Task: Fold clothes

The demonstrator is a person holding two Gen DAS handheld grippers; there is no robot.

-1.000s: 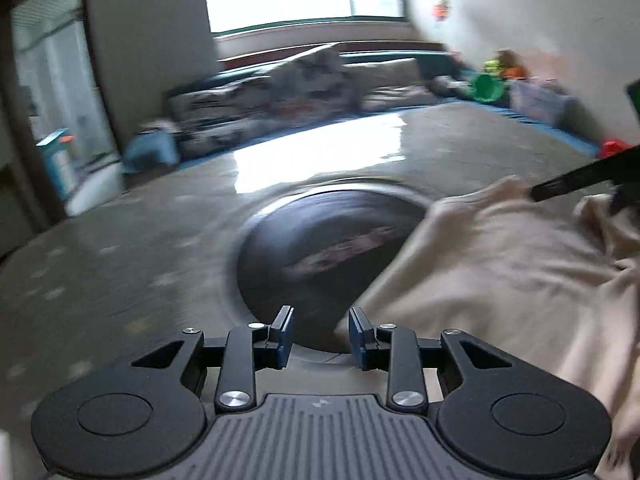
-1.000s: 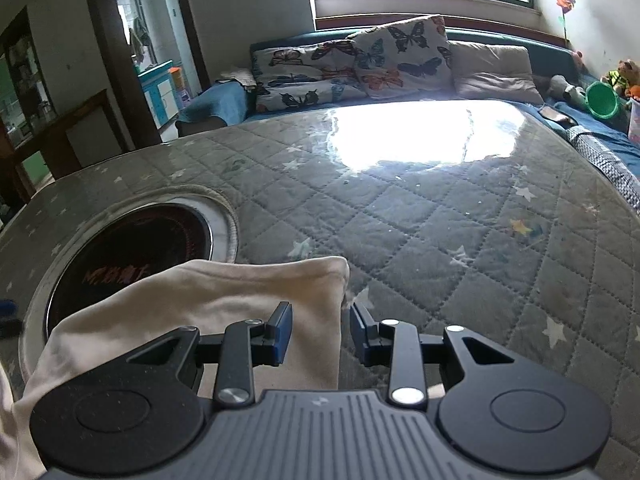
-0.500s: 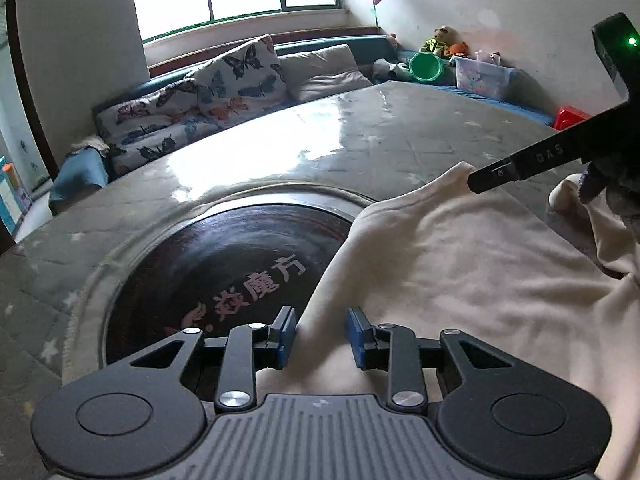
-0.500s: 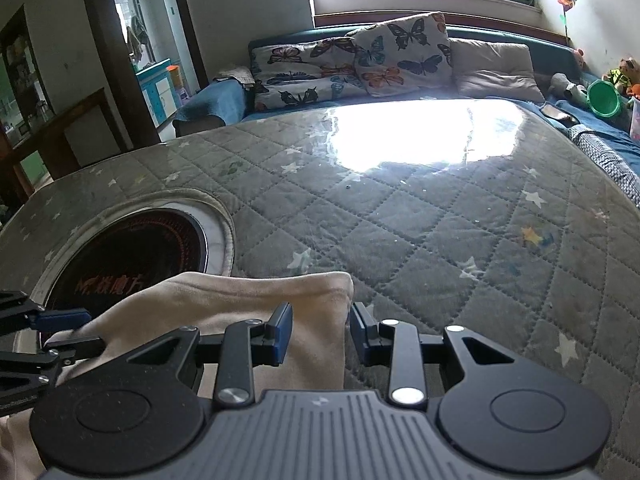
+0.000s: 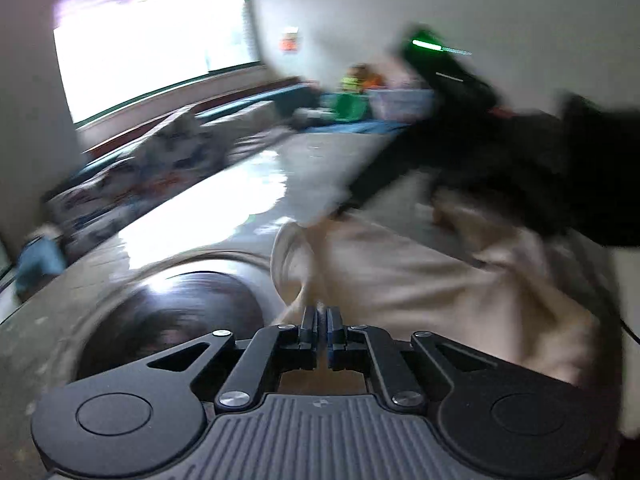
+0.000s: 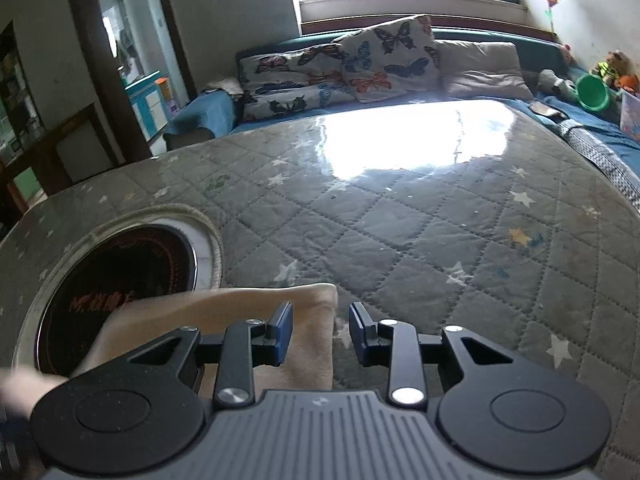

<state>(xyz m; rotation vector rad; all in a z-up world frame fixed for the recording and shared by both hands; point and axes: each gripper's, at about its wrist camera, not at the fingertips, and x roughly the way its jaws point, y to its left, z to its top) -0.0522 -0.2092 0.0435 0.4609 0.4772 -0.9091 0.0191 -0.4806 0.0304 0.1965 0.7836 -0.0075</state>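
- Since half a second ago the left gripper (image 5: 322, 314) has pinched shut on the near edge of the cream garment (image 5: 432, 280); its fingers stood apart then, and now they meet with a fold of cloth bunched up between them.
- The left wrist view has gone streaky with motion, where before it was sharp, and the garment's edge now curls up in a loop just beyond the fingertips.
- The right gripper (image 6: 320, 330) has hardly shifted: its jaws stand wide apart, holding nothing, the left finger over the cloth and the right finger over bare cover.
- In the right wrist view the cream garment (image 6: 256, 312) lies flat on the quilted grey table cover (image 6: 440, 240), its far right corner just ahead of the open fingers.
- The garment's left part drapes over the rim of the round dark hotplate (image 6: 120, 276) set into the table on the left.
- In the left wrist view a dark blurred shape with a green light (image 5: 428, 45) hangs over the far right of the garment.
- Beyond the table, a sofa with butterfly cushions (image 6: 380, 60) sits under the window.
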